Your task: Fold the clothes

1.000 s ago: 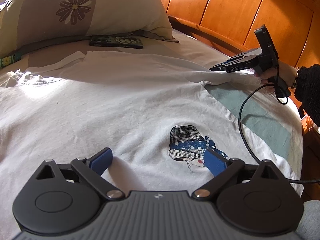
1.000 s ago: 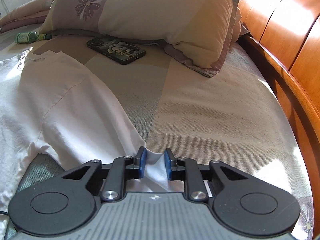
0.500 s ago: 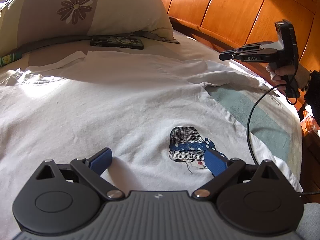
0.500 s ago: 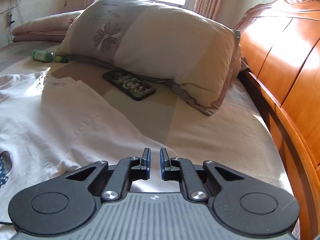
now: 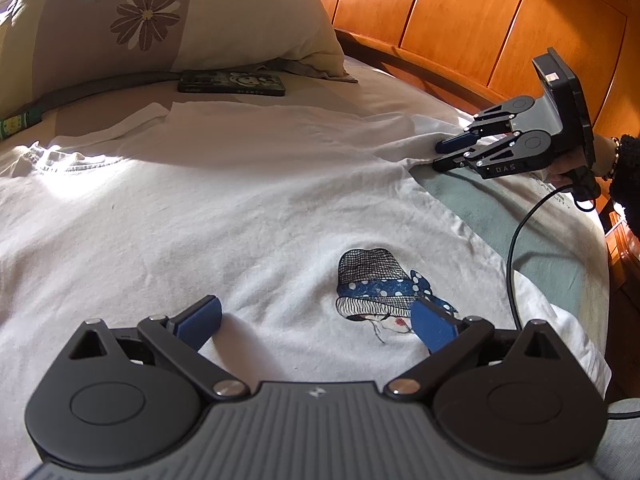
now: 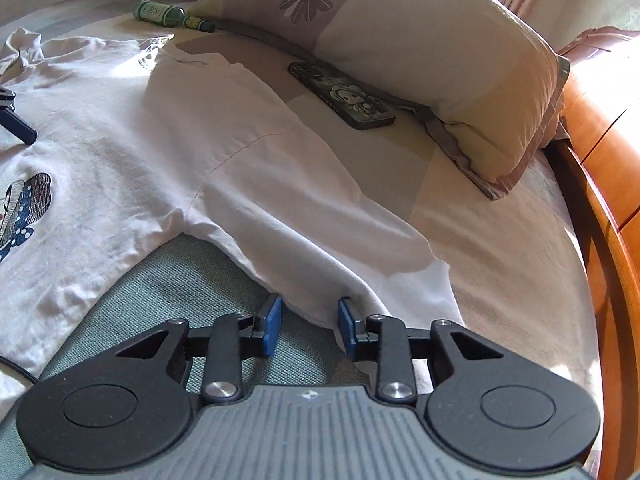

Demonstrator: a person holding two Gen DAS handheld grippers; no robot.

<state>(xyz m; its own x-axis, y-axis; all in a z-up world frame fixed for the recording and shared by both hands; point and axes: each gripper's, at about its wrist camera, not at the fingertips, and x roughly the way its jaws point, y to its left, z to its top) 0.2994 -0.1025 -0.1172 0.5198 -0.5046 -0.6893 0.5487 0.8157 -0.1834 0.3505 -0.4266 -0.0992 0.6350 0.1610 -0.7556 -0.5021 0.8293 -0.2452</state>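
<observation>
A white T-shirt with a printed hat figure lies spread face up on the bed. My left gripper hovers open over its lower front, fingers wide on either side of the print. My right gripper is low at the right sleeve, and its jaws are opening. In the right wrist view the sleeve's lower edge lies between the right gripper's blue pads, which do not press on it. One of the left gripper's fingers shows at the far left, over the T-shirt.
A phone lies beside the flowered pillow behind the shirt. A green bottle lies near the collar. The wooden headboard runs along the right. A black cable trails over the shirt's right hem. A hand in a dark sleeve holds the right gripper.
The right gripper let go of the sleeve, rose, then came back down rolled onto its side at the sleeve's edge with jaws parted. The left gripper stayed put.
</observation>
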